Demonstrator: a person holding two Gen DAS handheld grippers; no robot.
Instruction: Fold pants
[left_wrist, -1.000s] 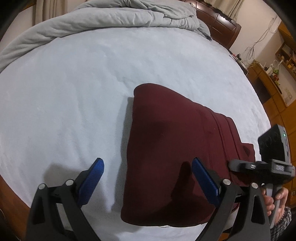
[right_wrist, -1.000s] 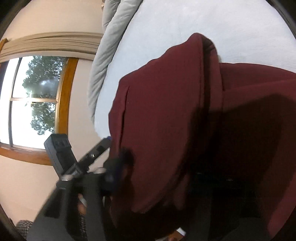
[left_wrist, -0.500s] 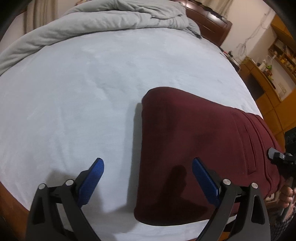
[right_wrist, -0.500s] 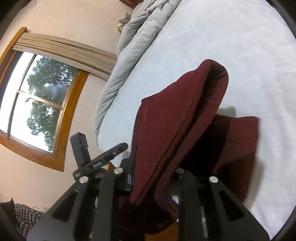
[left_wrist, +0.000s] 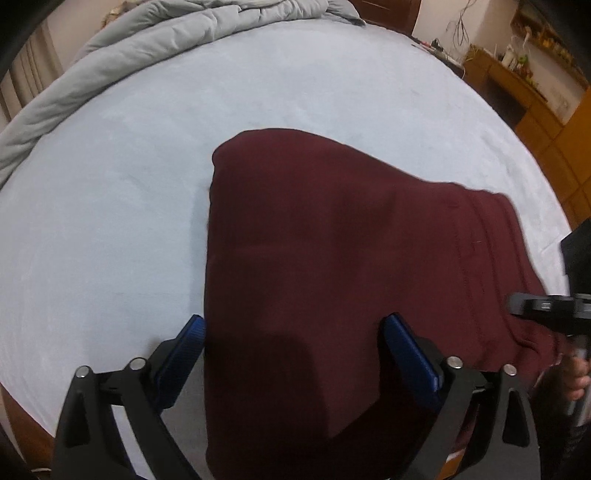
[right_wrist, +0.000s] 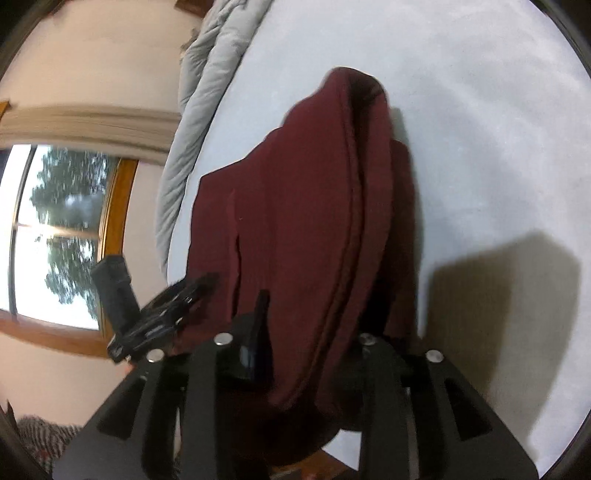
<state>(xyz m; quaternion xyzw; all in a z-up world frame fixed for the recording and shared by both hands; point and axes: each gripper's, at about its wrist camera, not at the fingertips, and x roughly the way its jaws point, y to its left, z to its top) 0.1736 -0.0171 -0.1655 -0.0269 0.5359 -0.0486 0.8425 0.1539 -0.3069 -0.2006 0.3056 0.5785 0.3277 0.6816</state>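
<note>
Left wrist view: the left gripper (left_wrist: 293, 341) has come closer to the pants (left_wrist: 332, 277) than half a second ago; the maroon cloth that lay ahead of its blue pads (left_wrist: 406, 354) now reaches back between them. The jaws stand wide, one pad at the cloth's left edge and the other over the fabric, gripping nothing. The pants lie folded on the pale bedsheet (left_wrist: 129, 203), a rounded fold at the far end and stitched seams running along the side toward the right gripper (left_wrist: 554, 314), which sits at the cloth's right edge. A grey duvet (left_wrist: 166, 48) is bunched well beyond the pants.

Right wrist view: the right gripper (right_wrist: 306, 332) is clamped narrow on the pants (right_wrist: 295, 221), lifting one edge so that several layers stand in a ridge rising away from the jaws. Compared with half a second ago the ridge looks taller and nearer. The left gripper (right_wrist: 147, 314) shows to the left, blurred, beside the cloth, before a window (right_wrist: 55, 236).
</note>
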